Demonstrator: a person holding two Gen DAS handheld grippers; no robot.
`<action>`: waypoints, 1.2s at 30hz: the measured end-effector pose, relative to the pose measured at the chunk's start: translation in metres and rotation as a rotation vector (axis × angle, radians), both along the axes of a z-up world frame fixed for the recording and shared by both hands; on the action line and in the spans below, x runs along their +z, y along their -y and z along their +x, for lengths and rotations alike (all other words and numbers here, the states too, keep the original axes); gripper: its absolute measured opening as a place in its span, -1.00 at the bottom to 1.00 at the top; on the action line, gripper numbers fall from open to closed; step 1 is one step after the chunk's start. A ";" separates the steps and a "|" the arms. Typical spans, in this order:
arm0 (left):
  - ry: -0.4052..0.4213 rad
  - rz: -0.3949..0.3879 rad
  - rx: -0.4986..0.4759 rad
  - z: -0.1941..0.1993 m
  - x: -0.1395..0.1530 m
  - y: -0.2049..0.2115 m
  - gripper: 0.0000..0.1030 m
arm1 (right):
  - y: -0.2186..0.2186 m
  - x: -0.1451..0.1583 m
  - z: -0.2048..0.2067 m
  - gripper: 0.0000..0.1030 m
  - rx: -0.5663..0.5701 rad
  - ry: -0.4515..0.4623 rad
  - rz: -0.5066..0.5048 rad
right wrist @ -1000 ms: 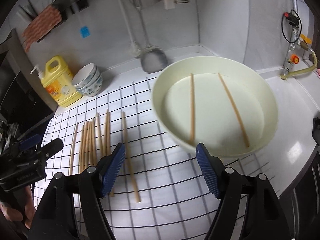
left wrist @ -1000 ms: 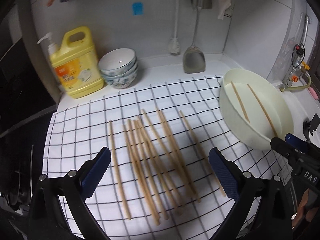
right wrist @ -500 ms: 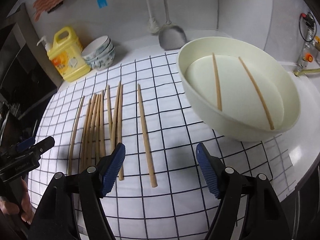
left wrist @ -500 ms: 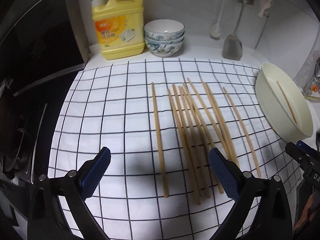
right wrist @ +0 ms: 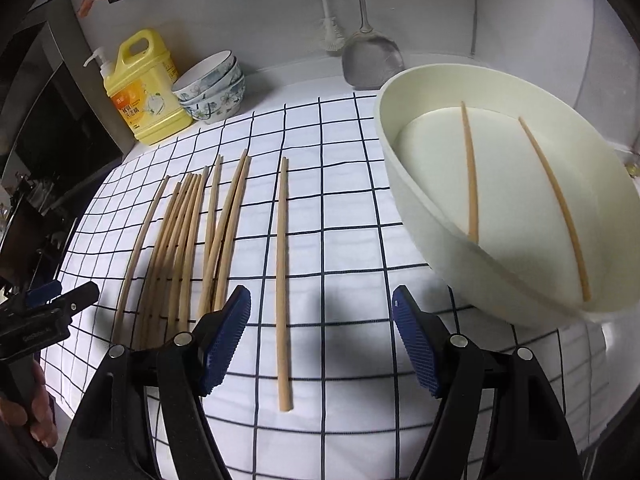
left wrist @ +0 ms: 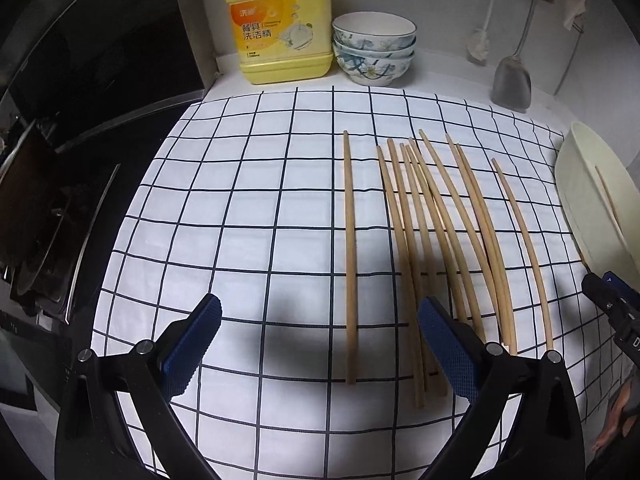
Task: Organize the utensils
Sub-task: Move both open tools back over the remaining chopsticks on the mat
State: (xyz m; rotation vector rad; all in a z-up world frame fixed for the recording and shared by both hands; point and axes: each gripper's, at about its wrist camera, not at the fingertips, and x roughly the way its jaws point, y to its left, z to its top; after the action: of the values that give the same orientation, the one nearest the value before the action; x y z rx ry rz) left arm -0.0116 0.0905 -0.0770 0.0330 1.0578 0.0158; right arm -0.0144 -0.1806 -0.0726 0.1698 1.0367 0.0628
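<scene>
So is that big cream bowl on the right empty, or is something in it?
Not empty. The cream bowl holds two chopsticks lying apart on its bottom; the other chopsticks lie outside it, on the checked cloth.

yellow detergent jug (left wrist: pixel 279 24), stacked bowls (left wrist: pixel 374 49), hanging spatula (left wrist: pixel 513 80)

Nine bamboo chopsticks (right wrist: pixel 282 280) lie flat, roughly parallel, on the checked cloth (right wrist: pixel 340 208); two more chopsticks (right wrist: pixel 470 176) rest inside the cream basin (right wrist: pixel 420 216).

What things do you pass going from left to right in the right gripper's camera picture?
Yellow soap bottle → stacked bowls → lone chopstick → metal spatula → big cream basin.
</scene>
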 end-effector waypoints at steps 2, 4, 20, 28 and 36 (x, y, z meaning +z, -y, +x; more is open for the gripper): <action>0.004 0.003 0.006 0.002 -0.001 0.001 0.88 | 0.000 -0.003 0.003 0.36 0.002 -0.001 0.001; 0.010 0.000 0.007 0.005 -0.002 0.000 0.88 | 0.000 -0.006 0.006 0.36 -0.003 -0.001 0.001; 0.012 0.010 -0.046 0.048 -0.035 -0.005 0.88 | -0.017 -0.025 0.019 0.36 -0.047 -0.016 -0.050; 0.008 0.012 -0.036 0.059 -0.046 -0.017 0.88 | -0.022 -0.031 0.024 0.36 -0.049 -0.023 -0.082; 0.006 0.024 -0.042 0.062 -0.051 -0.017 0.88 | -0.025 -0.034 0.025 0.36 -0.048 -0.029 -0.102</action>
State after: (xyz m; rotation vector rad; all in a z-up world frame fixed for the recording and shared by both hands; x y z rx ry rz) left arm 0.0504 0.1075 -0.1283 0.0767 1.0505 -0.0095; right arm 0.0104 -0.1553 -0.1070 0.1035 1.0618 -0.0362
